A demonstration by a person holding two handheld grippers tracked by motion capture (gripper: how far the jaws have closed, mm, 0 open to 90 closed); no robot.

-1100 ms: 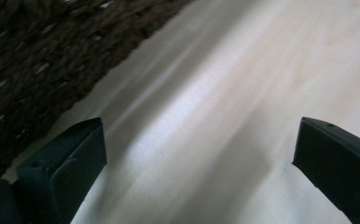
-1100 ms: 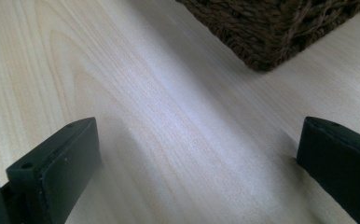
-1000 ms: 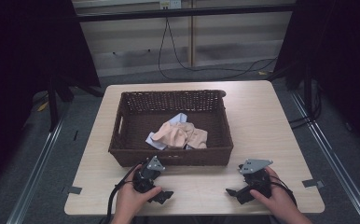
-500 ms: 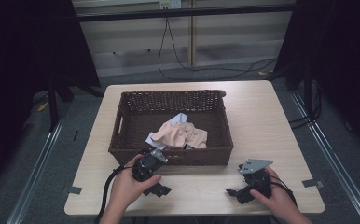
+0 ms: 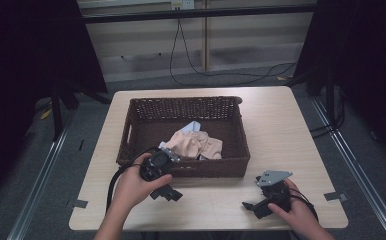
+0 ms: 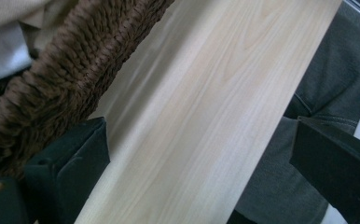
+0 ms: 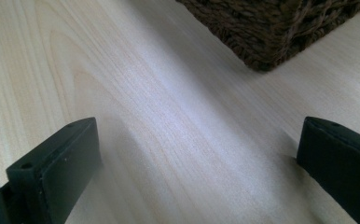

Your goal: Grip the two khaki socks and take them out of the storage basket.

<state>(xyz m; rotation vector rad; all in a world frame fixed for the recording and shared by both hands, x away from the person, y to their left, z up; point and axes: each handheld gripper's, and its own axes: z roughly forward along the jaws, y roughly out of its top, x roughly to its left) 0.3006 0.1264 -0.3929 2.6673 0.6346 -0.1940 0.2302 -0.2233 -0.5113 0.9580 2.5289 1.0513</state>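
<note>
Left gripper (image 5: 167, 191): black two-jaw tool held in the person's left hand (image 5: 133, 186), just in front of the basket's near wall and left of its middle. Its jaws stand wide apart with nothing between them; in the left gripper view, bare table wood runs through the gap, and one jaw sits close beside the woven wall.

Basket (image 5: 131, 131): dark brown woven wicker basket, rectangular and open-topped, with a handle slot cut in its left end wall. It stands on the middle of the table, its long side facing the person. In the left gripper view the weave reads as thick, rope-like braids (image 6: 66, 79).

Cloth (image 5: 197, 145): crumpled peach-pink fabric, bunched in soft folds, lying inside the basket towards the near wall and a little right of centre. A pale blue-white piece (image 5: 192, 126) peeks out at its far edge. Neither gripper touches it.

Table (image 5: 281, 125): light wooden tabletop with rounded corners and a fine straight grain.

Right gripper (image 5: 253, 207): black two-jaw tool with a grey three-cornered plate on top, held in the person's right hand (image 5: 293, 212) near the table's front right edge, apart from the basket. Its jaws are spread wide and empty; in the right gripper view, they frame bare wood, with a corner of the basket (image 7: 271, 32) beyond.
</note>
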